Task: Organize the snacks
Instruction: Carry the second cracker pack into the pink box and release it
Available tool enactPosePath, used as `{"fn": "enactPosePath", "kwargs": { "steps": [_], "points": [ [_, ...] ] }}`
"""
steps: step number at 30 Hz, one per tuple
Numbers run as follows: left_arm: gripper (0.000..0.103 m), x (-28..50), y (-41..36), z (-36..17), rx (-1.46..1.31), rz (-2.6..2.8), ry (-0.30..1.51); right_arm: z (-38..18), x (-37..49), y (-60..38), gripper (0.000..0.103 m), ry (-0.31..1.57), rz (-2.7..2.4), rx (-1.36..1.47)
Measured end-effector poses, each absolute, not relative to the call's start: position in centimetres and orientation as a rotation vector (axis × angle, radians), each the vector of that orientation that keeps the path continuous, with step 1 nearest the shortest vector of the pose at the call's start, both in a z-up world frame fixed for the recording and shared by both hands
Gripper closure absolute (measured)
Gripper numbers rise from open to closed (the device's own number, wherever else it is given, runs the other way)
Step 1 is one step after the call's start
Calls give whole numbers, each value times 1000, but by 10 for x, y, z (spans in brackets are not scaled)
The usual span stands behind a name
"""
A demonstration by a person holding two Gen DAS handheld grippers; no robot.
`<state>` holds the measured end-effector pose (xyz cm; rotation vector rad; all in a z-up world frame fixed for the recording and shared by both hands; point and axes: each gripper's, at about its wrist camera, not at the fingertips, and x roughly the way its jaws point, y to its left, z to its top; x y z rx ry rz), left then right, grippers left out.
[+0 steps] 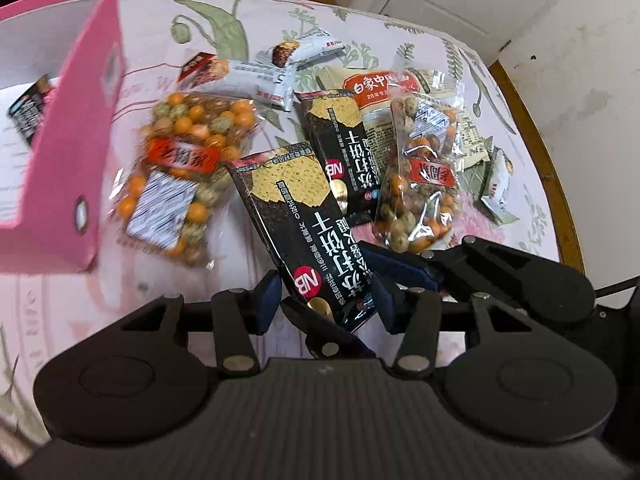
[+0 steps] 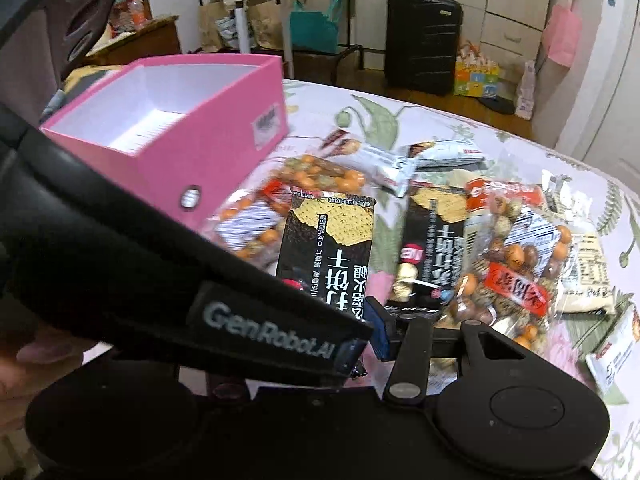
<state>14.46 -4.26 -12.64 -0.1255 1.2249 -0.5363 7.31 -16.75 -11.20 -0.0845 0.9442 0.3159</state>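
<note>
**Inspector:** Requesting the step in hand.

**Assessor:** Judging it to be a hand-over of one cracker packet (image 1: 296,208) on its way to the pink box (image 1: 72,128). Right gripper (image 1: 322,274) appearing clenched on the packet's near end, one finger over the face and one under. Left gripper (image 1: 326,300) standing released, pads wide apart and straddling that same end.

**Inspector:** Asking for the packet's place.

**Assessor:** Lying between both pairs of jaws, its far end tilting out ahead over the tablecloth (image 1: 200,276). Box sitting ahead of the left jaws and off to their left, with one packet showing inside.

**Inspector:** Requesting the next move's demands.

**Assessor:** Probably calling for the left jaws closing before the right ones let go. Then swinging left over the box wall, and avoiding the nut bag (image 1: 184,168) lying just ahead.
</note>
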Motion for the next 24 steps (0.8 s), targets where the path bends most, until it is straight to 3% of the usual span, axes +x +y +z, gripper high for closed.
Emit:
{"fn": "enactPosePath", "kwargs": {
  "steps": [14,24],
  "points": [
    [55,95,37,-59,-199,-493,1142,-60,38,-128,48,847,531,-79],
    [55,128,97,-29,-220,-333,1057,-35,95,-67,49,754,669,-151]
  ]
}}
